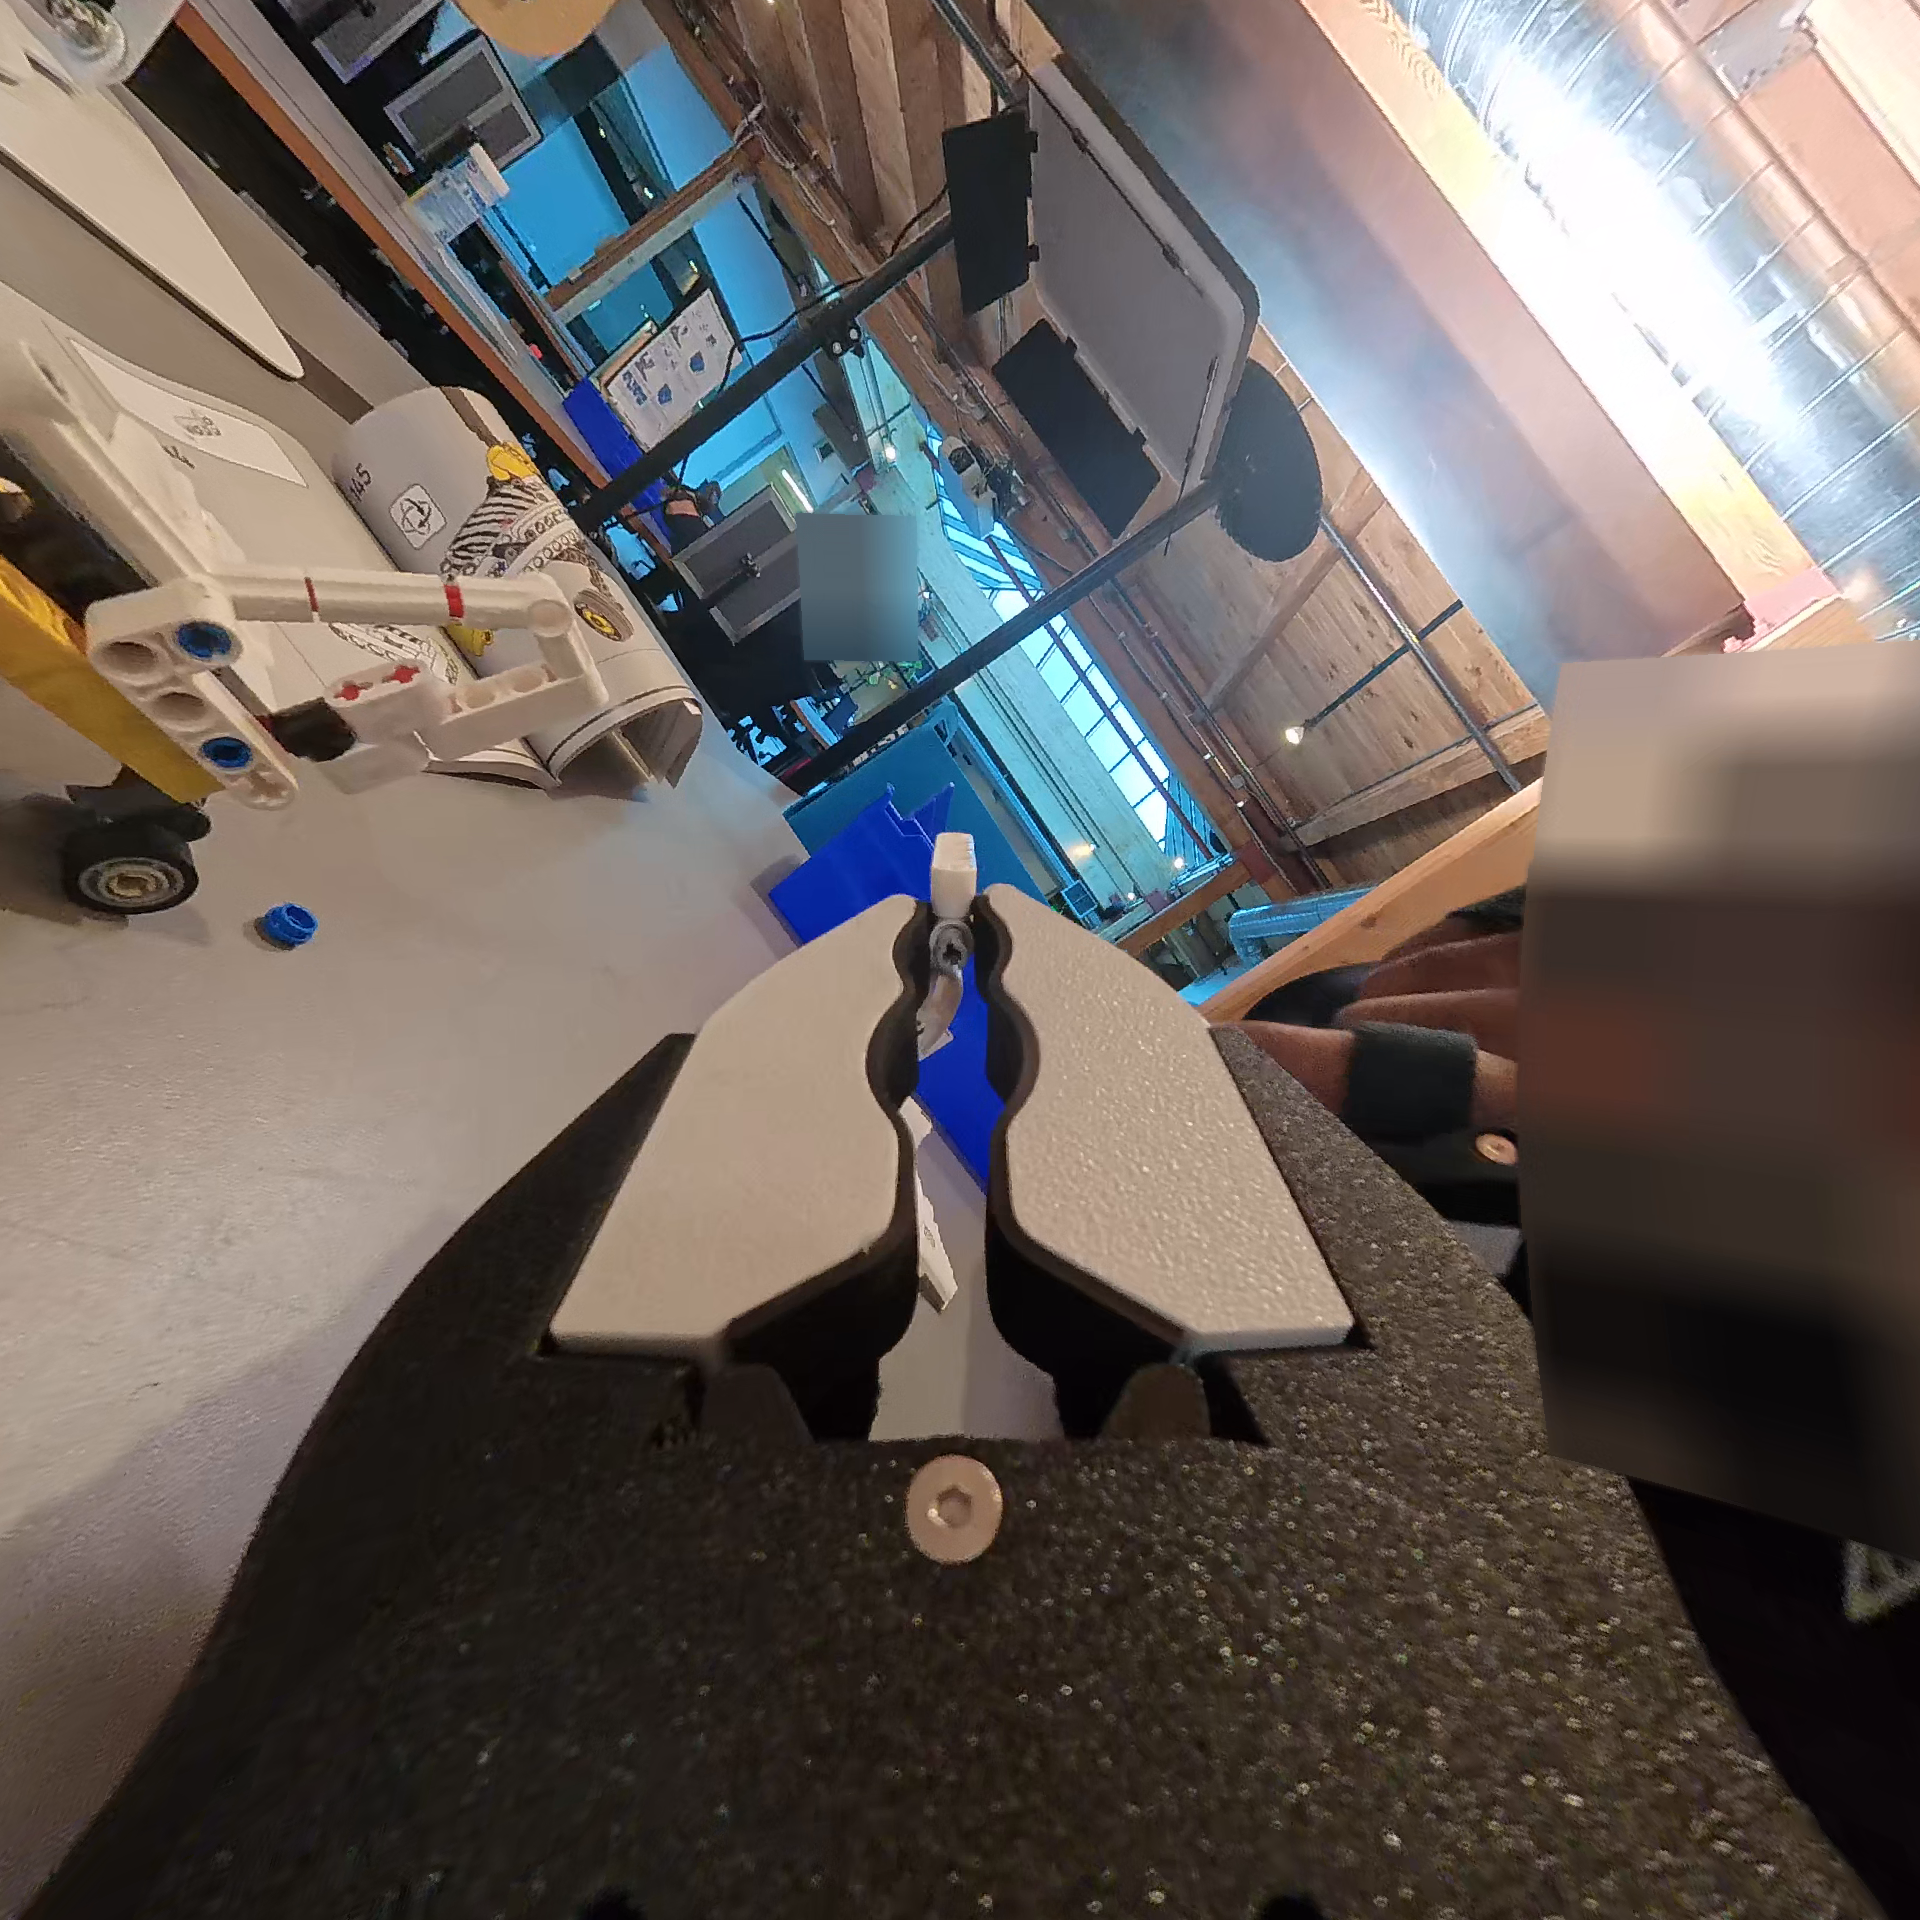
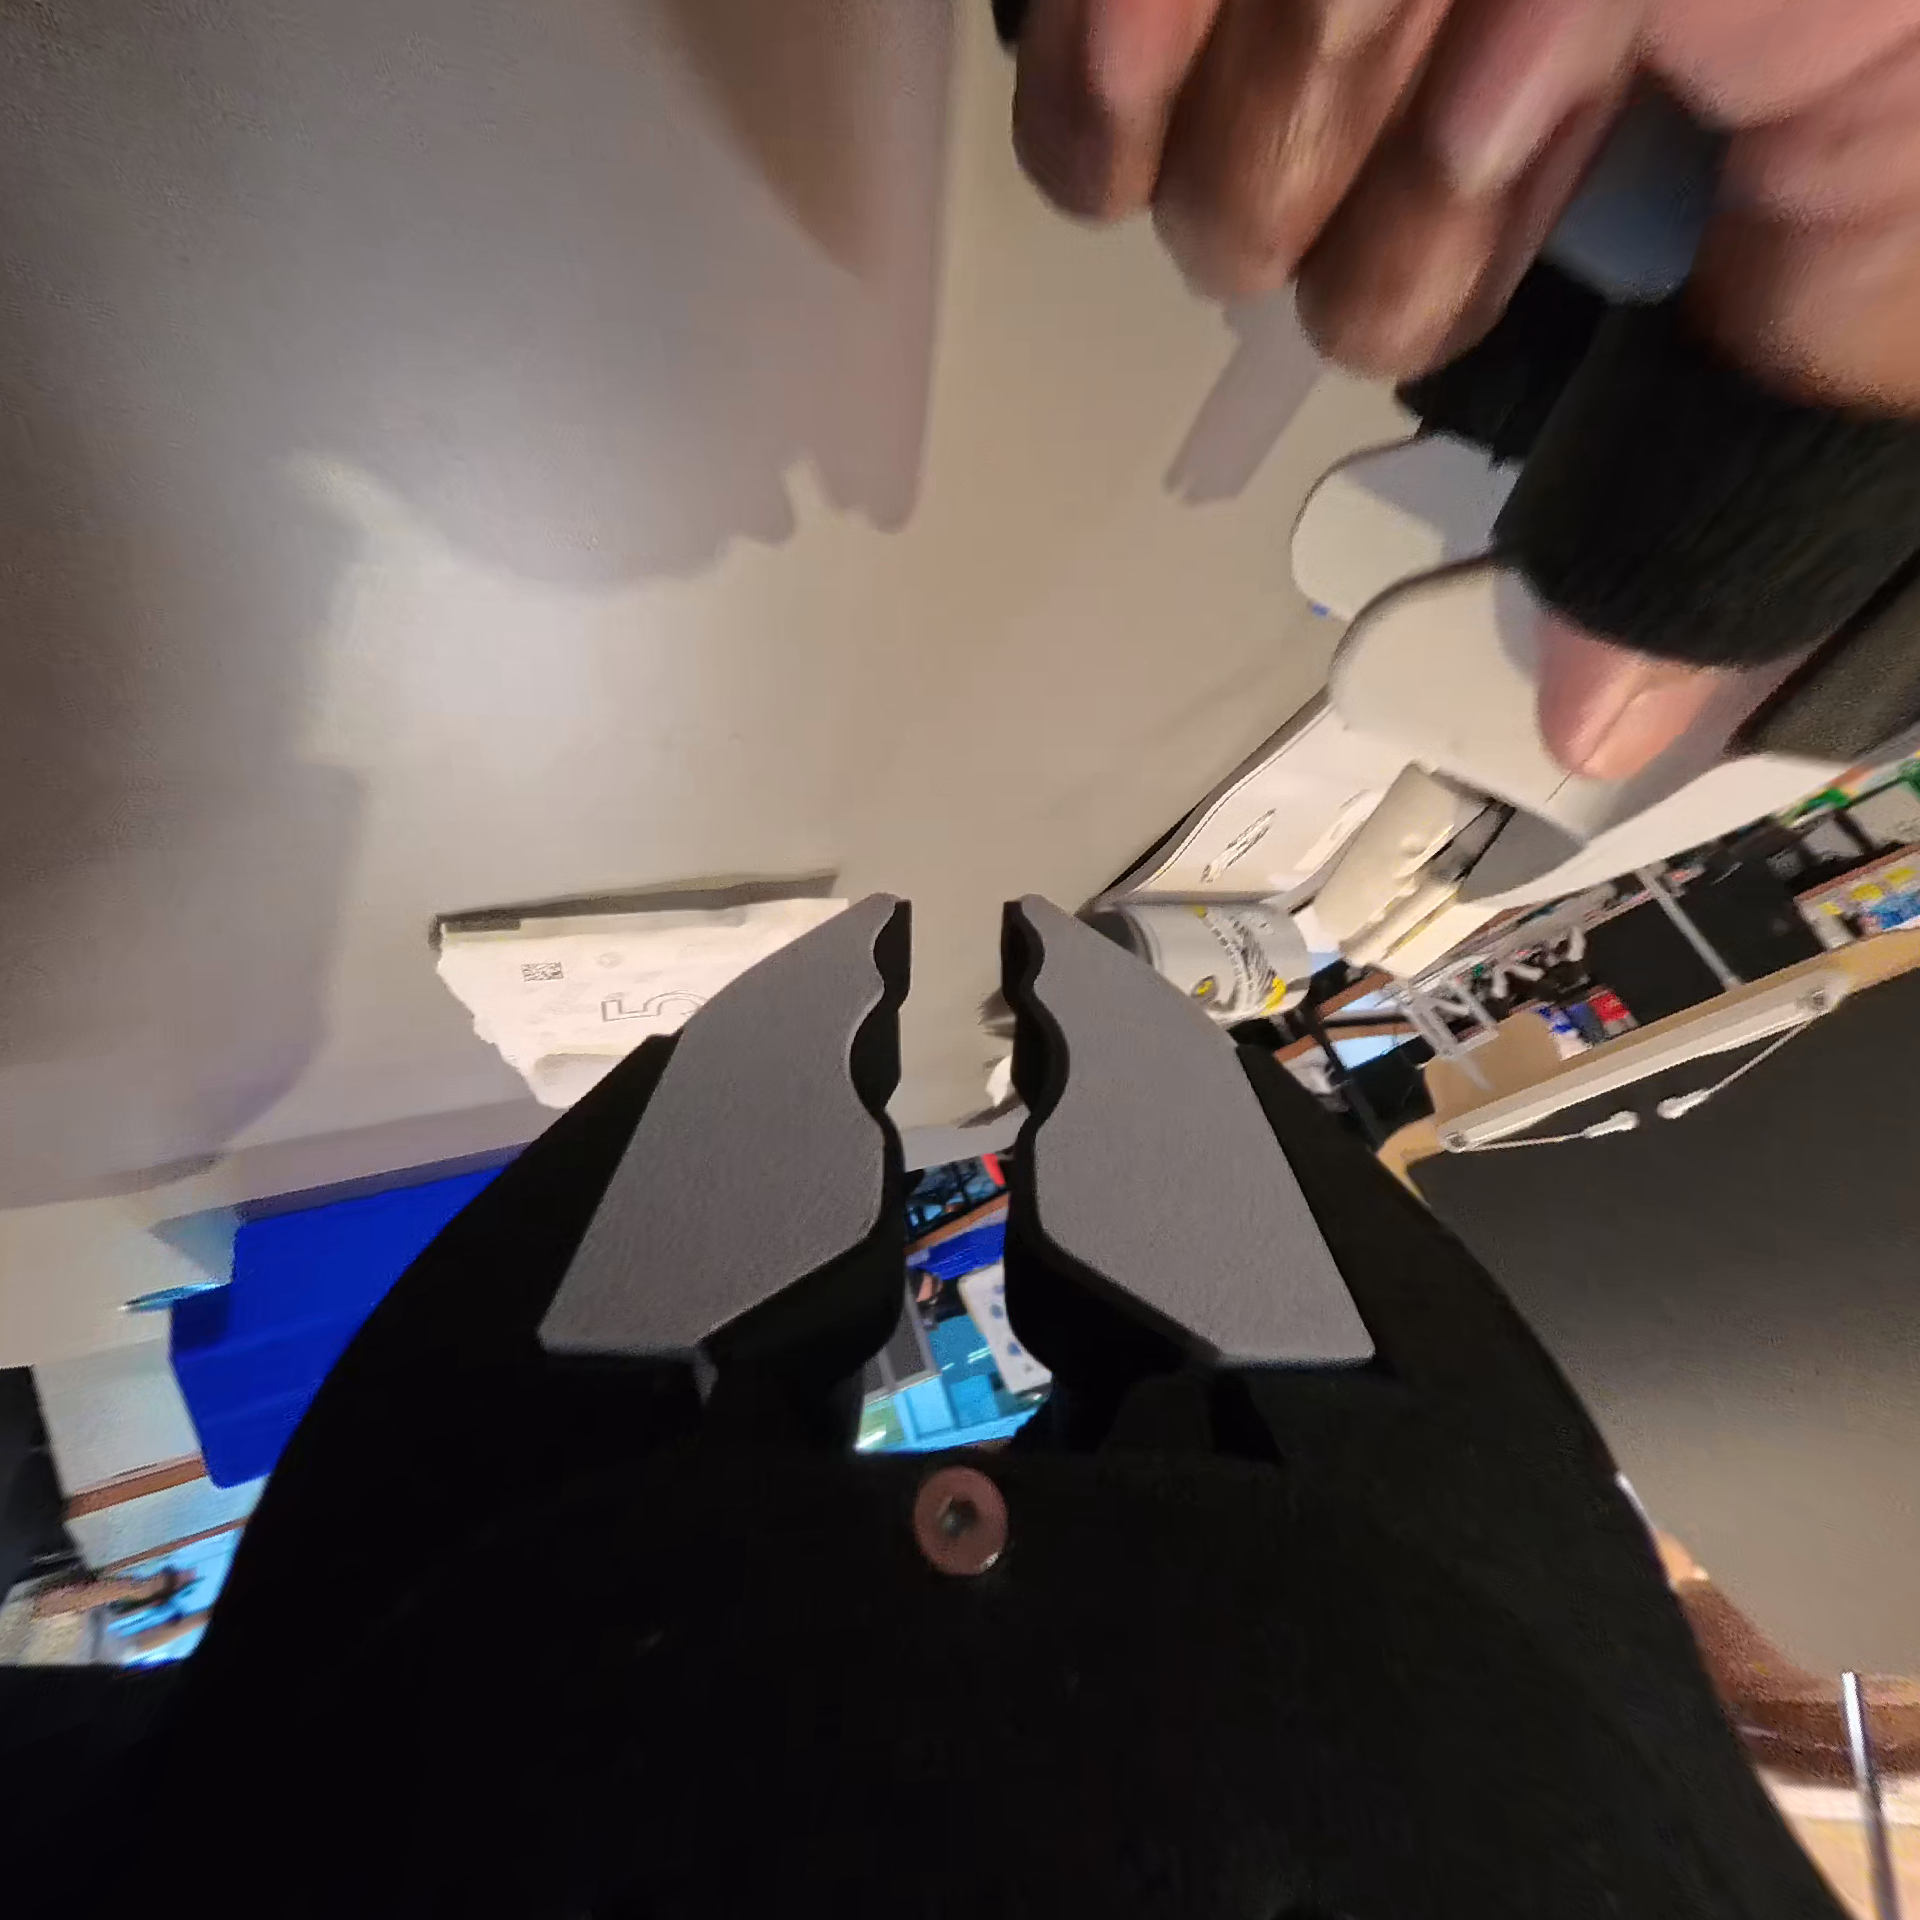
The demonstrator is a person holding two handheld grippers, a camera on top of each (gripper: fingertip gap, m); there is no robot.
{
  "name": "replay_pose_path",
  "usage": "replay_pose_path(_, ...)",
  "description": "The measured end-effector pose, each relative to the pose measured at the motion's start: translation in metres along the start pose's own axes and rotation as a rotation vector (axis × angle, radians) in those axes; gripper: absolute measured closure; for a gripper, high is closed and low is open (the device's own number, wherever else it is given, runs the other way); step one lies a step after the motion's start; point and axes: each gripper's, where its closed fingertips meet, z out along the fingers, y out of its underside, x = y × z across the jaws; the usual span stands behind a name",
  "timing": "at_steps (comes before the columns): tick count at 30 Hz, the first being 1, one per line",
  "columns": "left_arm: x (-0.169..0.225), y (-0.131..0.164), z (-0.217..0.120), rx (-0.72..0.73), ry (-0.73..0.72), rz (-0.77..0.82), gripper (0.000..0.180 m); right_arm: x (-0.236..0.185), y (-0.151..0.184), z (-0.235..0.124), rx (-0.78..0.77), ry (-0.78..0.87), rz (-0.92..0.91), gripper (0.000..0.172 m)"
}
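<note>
White toy-brick piece (image 1: 954, 864) is sitting pinched in the left claw (image 1: 951, 920), its end poking past the fingertips, a grey pin showing below it. Beyond it a blue bin (image 1: 868, 873) is resting at the table's (image 1: 416, 1039) far edge; its contents are hidden. At far left a white-and-yellow brick vehicle (image 1: 187, 665) is standing near a loose blue ring (image 1: 288, 924). The right claw (image 2: 956, 925) is hovering spread and empty over a white paper bag (image 2: 582, 987), while a hand (image 2: 1403, 156) is gripping the other tool at upper right.

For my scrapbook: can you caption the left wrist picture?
Left gripper pinching a small white-and-grey toy brick piece above a grey table.
</note>
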Motion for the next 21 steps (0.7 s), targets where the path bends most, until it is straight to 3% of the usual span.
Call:
replay_pose_path(15,0.004,-0.006,-0.012,0.043,0.006,0.011,0.172,0.001,-0.039,-0.011,0.083,-0.015,-0.134,0.156)
replay_pose_path(19,0.004,-0.006,-0.013,0.039,0.01,0.007,0.172,0.002,-0.044,-0.008,0.106,-0.03,-0.12,0.156)
replay_pose_path(21,0.004,-0.006,-0.013,0.037,0.013,0.008,0.172,0.002,-0.053,-0.006,0.197,-0.059,-0.052,0.156)
